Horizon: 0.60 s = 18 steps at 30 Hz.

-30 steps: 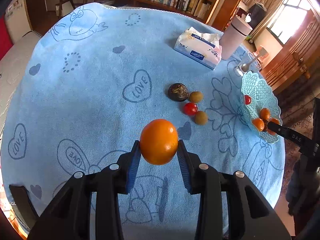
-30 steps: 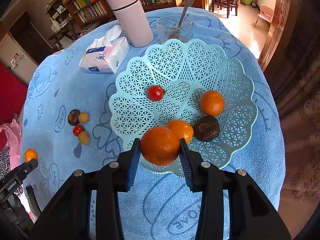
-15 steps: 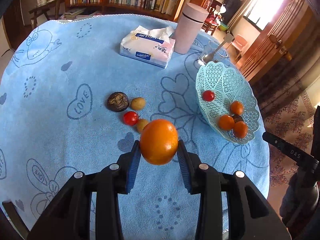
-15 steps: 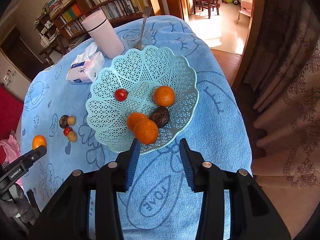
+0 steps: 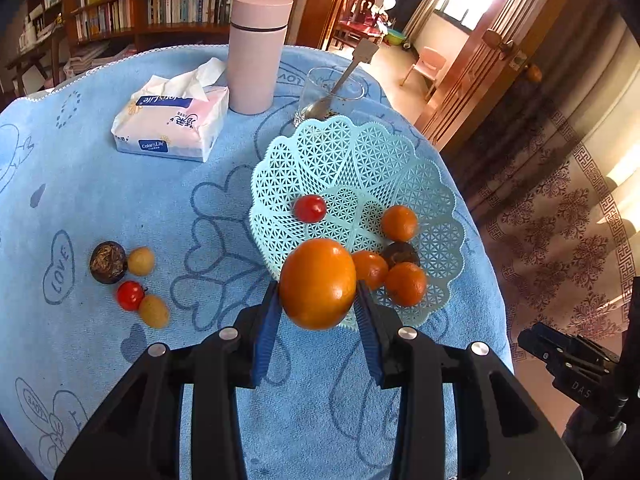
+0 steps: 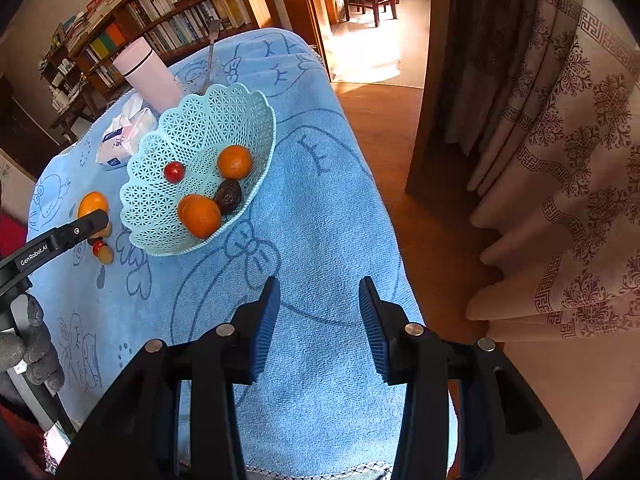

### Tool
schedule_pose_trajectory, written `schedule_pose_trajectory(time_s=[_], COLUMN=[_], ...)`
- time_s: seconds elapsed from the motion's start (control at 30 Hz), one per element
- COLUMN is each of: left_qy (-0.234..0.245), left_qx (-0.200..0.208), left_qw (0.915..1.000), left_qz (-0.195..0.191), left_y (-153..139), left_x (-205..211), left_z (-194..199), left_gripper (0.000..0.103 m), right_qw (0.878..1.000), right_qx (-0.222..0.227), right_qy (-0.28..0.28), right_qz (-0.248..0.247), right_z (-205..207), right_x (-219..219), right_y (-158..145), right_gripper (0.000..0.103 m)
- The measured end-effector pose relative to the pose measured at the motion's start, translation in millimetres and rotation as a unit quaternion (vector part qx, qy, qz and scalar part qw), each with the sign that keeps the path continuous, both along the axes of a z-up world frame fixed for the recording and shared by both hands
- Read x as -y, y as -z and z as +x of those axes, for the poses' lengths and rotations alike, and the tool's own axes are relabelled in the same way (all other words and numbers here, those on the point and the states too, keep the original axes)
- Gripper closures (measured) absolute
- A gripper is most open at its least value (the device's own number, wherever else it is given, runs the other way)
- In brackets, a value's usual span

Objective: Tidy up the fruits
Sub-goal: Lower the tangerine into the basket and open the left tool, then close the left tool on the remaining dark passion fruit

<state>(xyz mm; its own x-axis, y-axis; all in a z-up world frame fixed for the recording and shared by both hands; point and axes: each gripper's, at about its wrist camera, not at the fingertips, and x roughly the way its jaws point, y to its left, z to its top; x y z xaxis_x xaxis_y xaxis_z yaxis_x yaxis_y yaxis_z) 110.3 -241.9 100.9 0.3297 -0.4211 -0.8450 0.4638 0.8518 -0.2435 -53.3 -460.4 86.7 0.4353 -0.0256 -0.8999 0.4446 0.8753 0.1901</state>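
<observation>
Left wrist view
Left claw (image 5: 318,312): I am gripping a large orange (image 5: 317,283) between my blue pads, hanging above the near rim of the basket (image 5: 360,160).
Basket: it is holding a cherry tomato (image 5: 310,208), three small oranges (image 5: 399,223) and a dark fruit (image 5: 401,253).
Bench (image 5: 120,200): a dark fruit, two yellow fruits and a red tomato (image 5: 130,295) are lying in a cluster left of the basket; a tissue pack (image 5: 172,120), pink tumbler (image 5: 258,52) and glass with spoon (image 5: 332,92) are standing behind.

Right wrist view
Right claw (image 6: 318,320): I am holding it wide apart, gripping nothing, over the blue cloth near the bench's edge.
Basket (image 6: 224,112): it is sitting well ahead to my left.
Left claw (image 6: 86,222): it is carrying the large orange (image 6: 93,203) just left of the basket.
</observation>
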Motion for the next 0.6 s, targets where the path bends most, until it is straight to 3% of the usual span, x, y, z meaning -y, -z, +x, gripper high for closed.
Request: schedule_pose_trajectory(time_s=[0.1,0.13,0.2,0.4,0.6], left_qy=[-0.004,-0.009,-0.021,-0.041,-0.093], left_qx=[-0.001,-0.003,-0.003,0.011,0.013], left_qw=[1.0,0.9999,0.9996,0.9989,0.9956], left_qz=[0.0,-0.004,-0.018,-0.017,0.001], left_y=[2,1,-3,-17,-19], left_x=[10,10,8,-18,-74], left_z=[4,6,8,11,15], left_gripper=[0.063,0.054,0.049,0.049,0.049], right_qw=[1.0,1.0,1.0,1.0,0.998], right_qx=[-0.004,-0.006,-0.006,-0.002,0.006], right_qy=[0.008,0.009,0.01,-0.006,-0.063], right_qz=[-0.002,-0.003,-0.004,0.002,0.012], right_z=[-9,-10,-13,0,31], right_x=[8,9,11,1,-38], right_y=[1,1,0,0,-1], right_gripper=[0.061,0.061,0.061,0.061,0.061])
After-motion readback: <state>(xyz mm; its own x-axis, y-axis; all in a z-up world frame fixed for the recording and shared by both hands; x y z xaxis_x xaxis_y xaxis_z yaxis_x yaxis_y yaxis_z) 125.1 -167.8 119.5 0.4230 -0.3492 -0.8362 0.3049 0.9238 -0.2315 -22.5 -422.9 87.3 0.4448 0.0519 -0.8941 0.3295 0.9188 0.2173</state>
